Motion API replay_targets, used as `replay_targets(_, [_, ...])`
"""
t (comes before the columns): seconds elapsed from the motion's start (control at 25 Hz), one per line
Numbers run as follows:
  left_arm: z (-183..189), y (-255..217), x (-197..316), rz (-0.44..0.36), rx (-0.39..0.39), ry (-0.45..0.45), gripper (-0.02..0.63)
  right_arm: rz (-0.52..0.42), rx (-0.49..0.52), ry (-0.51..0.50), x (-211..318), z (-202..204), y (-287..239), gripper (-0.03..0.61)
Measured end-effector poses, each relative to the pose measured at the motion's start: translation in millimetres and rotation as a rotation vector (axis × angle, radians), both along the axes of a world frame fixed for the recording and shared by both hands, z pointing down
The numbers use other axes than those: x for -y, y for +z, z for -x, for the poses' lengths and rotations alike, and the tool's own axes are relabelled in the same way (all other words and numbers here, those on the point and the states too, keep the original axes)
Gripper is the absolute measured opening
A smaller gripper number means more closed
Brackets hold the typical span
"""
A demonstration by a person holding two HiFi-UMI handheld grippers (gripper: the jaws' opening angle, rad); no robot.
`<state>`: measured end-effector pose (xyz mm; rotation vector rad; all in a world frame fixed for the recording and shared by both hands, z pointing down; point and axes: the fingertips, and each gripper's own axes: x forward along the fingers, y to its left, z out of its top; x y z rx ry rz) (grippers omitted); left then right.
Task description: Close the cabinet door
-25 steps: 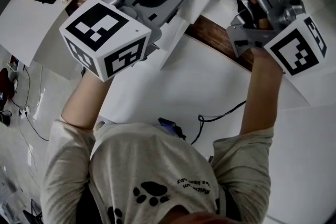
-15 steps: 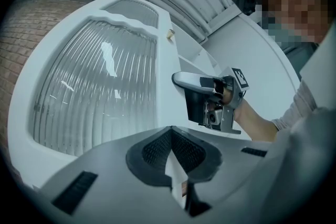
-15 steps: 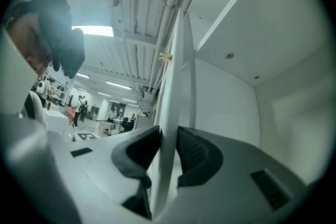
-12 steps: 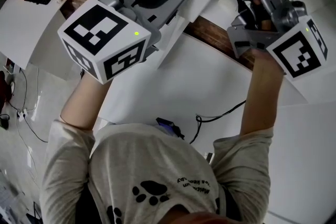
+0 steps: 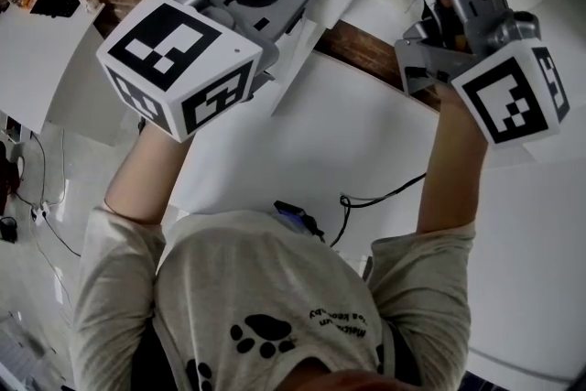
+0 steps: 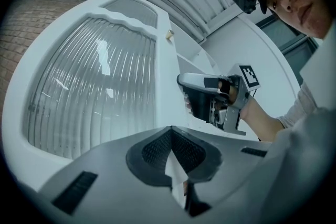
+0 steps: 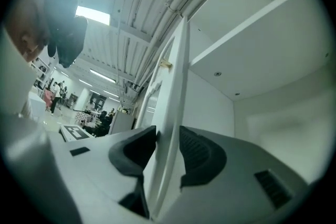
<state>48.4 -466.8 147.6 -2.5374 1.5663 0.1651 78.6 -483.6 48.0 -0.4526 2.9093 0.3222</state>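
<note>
Step in hand: letting go of the cabinet door [image 7: 175, 86], which stands ajar.
The cabinet door runs edge-on up the centre of the right gripper view, between the opening jaws of the right gripper [image 7: 167, 132]; the cabinet interior [image 7: 252, 23] shows at right. The left gripper [image 6: 170, 129] has its tips pressed together. The next move is likely a push on the door until it sits flush.
</note>
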Motion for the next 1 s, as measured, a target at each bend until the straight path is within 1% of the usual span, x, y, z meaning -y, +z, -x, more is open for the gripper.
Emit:
replay_targets(0.16, [6, 4, 7, 0.002, -0.008, 0.008, 0.008, 0.018, -0.009, 0.051, 11, -7, 9, 0.149])
replay_targets(0.36, [4, 5, 13, -0.002, 0.008, 0.006, 0.008, 0.025, -0.012, 0.137, 20, -24, 15, 0.149])
replay_targets(0.6, [-1, 5, 14, 0.005, 0.005, 0.019, 0.008, 0.052, -0.02, 0.207, 7, -45, 25, 0.147])
replay_targets(0.76, [-6, 13, 11, 0.007, 0.005, 0.038, 0.008, 0.067, -0.012, 0.267, -8, -63, 42, 0.143])
replay_targets(0.92, [-5, 14, 11, 0.009, -0.001, 0.045, 0.008, 0.093, -0.007, 0.301, -21, -71, 54, 0.112])
replay_targets(1.0, [-3, 10, 17, 0.015, -0.006, 0.045, 0.008, 0.11, -0.003, 0.313, -20, -71, 54, 0.073])
